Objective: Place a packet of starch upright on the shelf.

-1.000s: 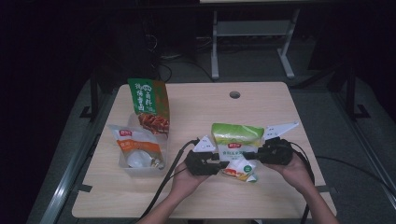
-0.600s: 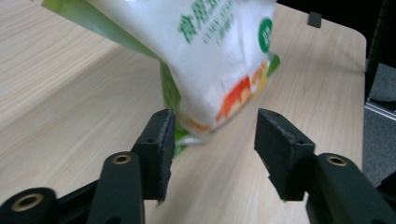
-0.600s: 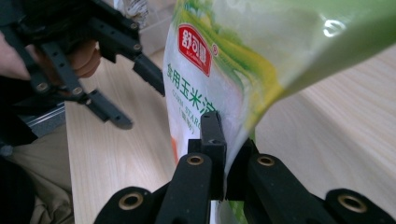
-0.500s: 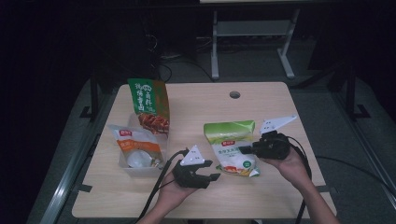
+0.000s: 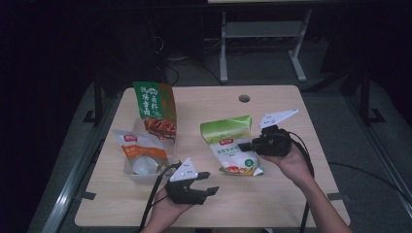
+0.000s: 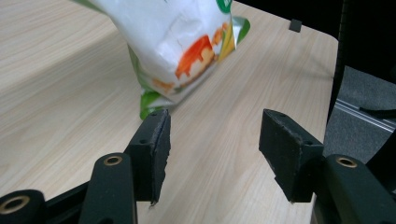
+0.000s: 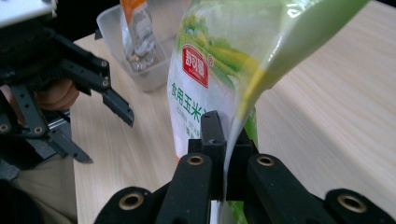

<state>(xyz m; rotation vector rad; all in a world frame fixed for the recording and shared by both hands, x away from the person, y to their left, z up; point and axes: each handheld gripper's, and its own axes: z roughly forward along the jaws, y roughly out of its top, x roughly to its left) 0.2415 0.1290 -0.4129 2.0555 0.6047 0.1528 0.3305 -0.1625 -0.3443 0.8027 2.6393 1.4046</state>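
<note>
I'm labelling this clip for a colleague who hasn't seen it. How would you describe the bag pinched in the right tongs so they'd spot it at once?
On the wooden table, look right of the clear plastic tub and its two pouches. There the right tongs pinch the edge of the green-and-white bag. Unlike the dark green pouch and the orange-topped pouch, it has a light green top, a small red logo and a white body.

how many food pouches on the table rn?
3. Green-and-white pouch pinched in the right gripper; tall green pouch standing at the bin's back end; orange-label pouch in the bin. Others could hide behind them.
</note>
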